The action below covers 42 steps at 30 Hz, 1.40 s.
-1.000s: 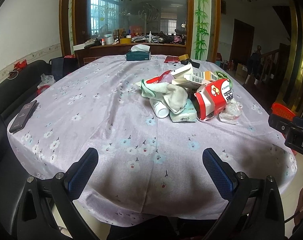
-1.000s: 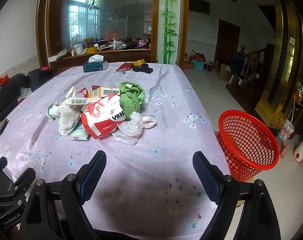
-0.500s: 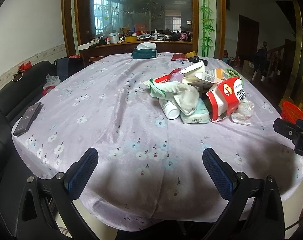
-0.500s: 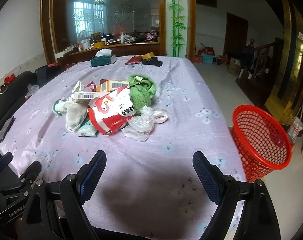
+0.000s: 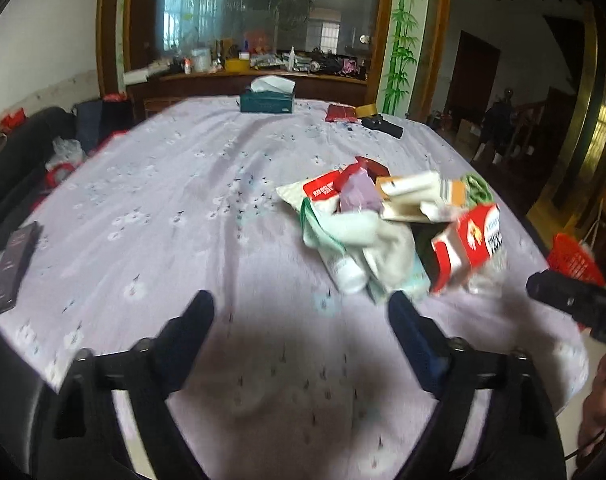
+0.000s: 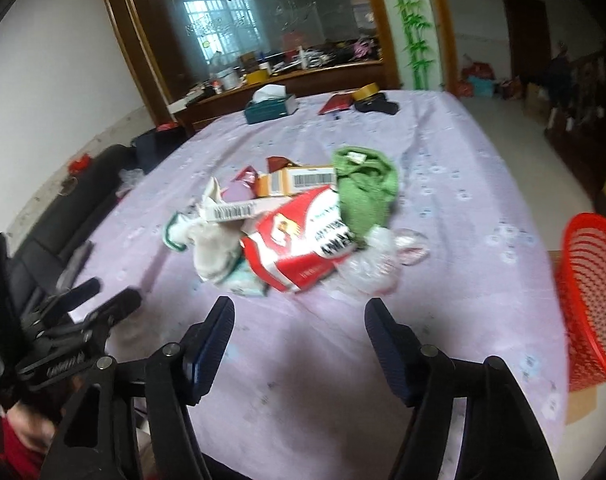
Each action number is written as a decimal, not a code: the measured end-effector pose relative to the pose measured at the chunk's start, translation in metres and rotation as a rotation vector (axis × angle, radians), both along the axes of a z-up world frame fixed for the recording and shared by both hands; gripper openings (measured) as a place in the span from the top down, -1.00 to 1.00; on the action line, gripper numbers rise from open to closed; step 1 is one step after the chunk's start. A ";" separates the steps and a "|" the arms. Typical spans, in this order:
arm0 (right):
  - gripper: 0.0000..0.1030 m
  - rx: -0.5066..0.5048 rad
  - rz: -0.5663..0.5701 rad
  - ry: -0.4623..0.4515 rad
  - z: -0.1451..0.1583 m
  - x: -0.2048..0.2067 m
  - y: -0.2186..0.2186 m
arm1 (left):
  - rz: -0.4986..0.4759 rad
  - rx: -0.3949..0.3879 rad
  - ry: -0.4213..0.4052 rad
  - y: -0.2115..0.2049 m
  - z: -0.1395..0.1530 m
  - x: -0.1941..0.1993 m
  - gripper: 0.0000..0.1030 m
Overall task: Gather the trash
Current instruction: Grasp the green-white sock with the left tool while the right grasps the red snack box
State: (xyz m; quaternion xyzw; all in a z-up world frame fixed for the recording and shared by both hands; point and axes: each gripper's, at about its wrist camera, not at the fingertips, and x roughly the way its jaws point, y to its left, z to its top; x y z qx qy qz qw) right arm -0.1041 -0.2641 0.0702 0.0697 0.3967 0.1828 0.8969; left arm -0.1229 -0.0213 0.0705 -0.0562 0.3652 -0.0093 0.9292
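A heap of trash lies mid-table on the lilac flowered cloth (image 5: 183,184): a red-and-white carton (image 6: 303,248), a pale sock (image 5: 379,240), a white bottle (image 5: 347,272), barcoded boxes (image 6: 299,180), a green cloth (image 6: 363,188) and clear plastic wrap (image 6: 375,264). My left gripper (image 5: 301,308) hovers over the cloth just short of the heap, its jaws closing with nothing between them. My right gripper (image 6: 299,316) hangs in front of the carton, jaws closing too, empty. Each gripper shows at the edge of the other's view.
A red mesh basket (image 6: 591,296) stands on the floor past the table's right edge. A dark phone (image 5: 13,268) lies near the left edge. A teal tissue box (image 5: 267,100), a red packet (image 5: 341,112) and black items sit at the far end.
Both grippers have moved forward over the table toward the heap, which now looks larger. Both pairs of jaws have narrowed. The right view has tilted.
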 end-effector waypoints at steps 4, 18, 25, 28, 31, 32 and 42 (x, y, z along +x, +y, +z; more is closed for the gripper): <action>-0.40 0.013 0.000 0.021 -0.003 0.026 0.004 | -0.025 -0.062 0.044 0.007 -0.002 0.027 -0.46; -0.08 -0.039 0.194 0.006 -0.016 0.060 0.033 | -0.053 -0.217 0.110 0.005 -0.015 0.081 -0.45; 0.10 -0.049 0.346 0.025 -0.021 0.012 0.042 | -0.073 -0.236 0.130 -0.012 -0.024 0.103 -0.45; 0.19 -0.072 0.328 0.018 -0.026 0.010 0.040 | -0.080 -0.235 0.132 -0.020 -0.029 0.110 -0.27; 0.19 -0.081 0.301 0.030 -0.031 0.012 0.036 | -0.094 -0.241 0.135 -0.026 -0.030 0.114 -0.11; 0.19 -0.078 0.299 0.033 -0.032 0.012 0.035 | -0.099 -0.237 0.136 -0.028 -0.029 0.114 -0.11; -0.16 -0.067 0.280 0.073 -0.041 0.015 0.030 | -0.149 -0.191 0.125 -0.048 -0.030 0.121 0.42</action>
